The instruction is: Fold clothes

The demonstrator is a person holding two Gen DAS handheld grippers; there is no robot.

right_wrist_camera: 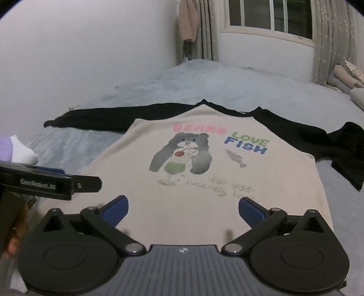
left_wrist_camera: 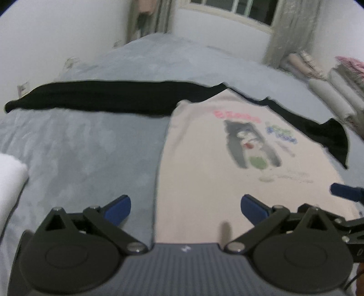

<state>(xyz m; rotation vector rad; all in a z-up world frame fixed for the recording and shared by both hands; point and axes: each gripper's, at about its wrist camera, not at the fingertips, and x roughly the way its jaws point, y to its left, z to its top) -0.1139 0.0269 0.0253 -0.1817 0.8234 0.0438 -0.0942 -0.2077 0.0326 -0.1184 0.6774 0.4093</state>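
A cream shirt with black raglan sleeves and a bear print [right_wrist_camera: 200,159] lies flat, front up, on a grey-blue bed [right_wrist_camera: 227,86]. It also shows in the left wrist view [left_wrist_camera: 227,164]. Its left sleeve [left_wrist_camera: 91,100] stretches straight out; its right sleeve [right_wrist_camera: 341,148] is bent downward. My left gripper [left_wrist_camera: 185,209] is open above the shirt's lower left hem, holding nothing. My right gripper [right_wrist_camera: 183,210] is open above the lower hem's middle, empty. The left gripper's side [right_wrist_camera: 50,182] shows at the left of the right wrist view.
White folded cloth [left_wrist_camera: 11,173] lies at the bed's left edge, also in the right wrist view with a lilac piece [right_wrist_camera: 20,152]. Rolled bedding and pillows [left_wrist_camera: 329,91] line the right side. White walls, a window [right_wrist_camera: 270,16] and curtains stand behind the bed.
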